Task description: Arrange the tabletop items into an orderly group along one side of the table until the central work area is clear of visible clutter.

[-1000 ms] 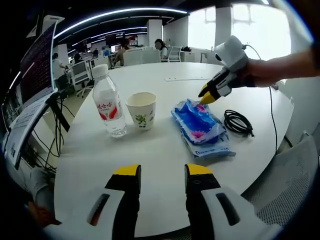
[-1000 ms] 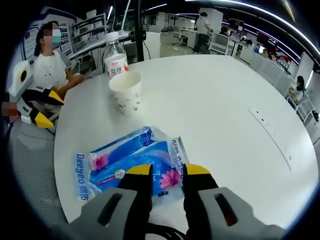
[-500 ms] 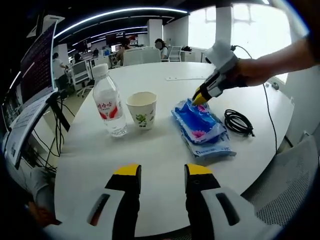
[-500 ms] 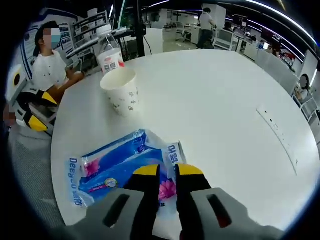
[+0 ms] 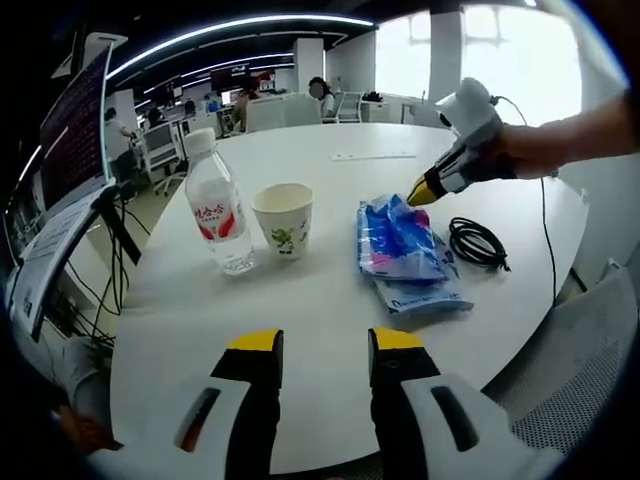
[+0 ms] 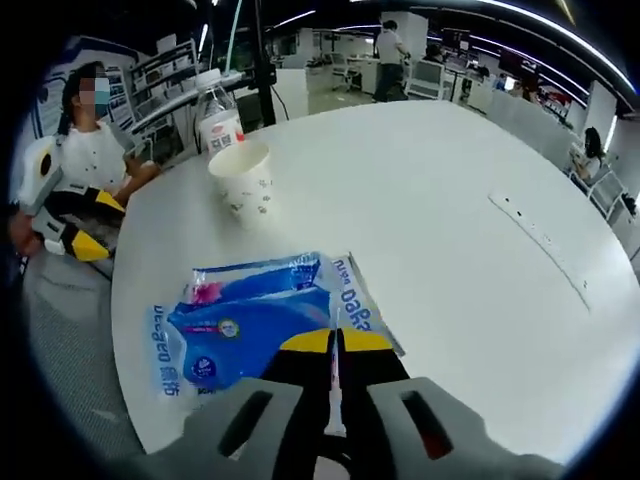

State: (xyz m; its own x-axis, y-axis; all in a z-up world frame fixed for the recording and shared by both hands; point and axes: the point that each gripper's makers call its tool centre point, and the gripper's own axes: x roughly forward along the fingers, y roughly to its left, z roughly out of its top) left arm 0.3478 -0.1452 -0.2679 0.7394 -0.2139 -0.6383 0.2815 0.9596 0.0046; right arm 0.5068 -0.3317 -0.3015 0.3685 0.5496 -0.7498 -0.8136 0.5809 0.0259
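Tissue packs (image 5: 405, 250), blue and stacked, lie on the white worktop (image 5: 300, 310) between the paper cup (image 5: 283, 220) and a coiled black cable (image 5: 477, 243). Beside the cup stands a water bottle (image 5: 218, 205). The right gripper (image 6: 335, 342) has its fingers pressed together at the top pack's edge; whether plastic sits between them is hidden. The left gripper (image 5: 322, 343) hovers, fingers apart, holding nothing.

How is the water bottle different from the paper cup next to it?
The water bottle is clear plastic with a white cap on and a red label; the paper cup is opaque white with a small plant print and open at the top. The bottle stands taller than the cup. Both stand upright, side by side on the white table.
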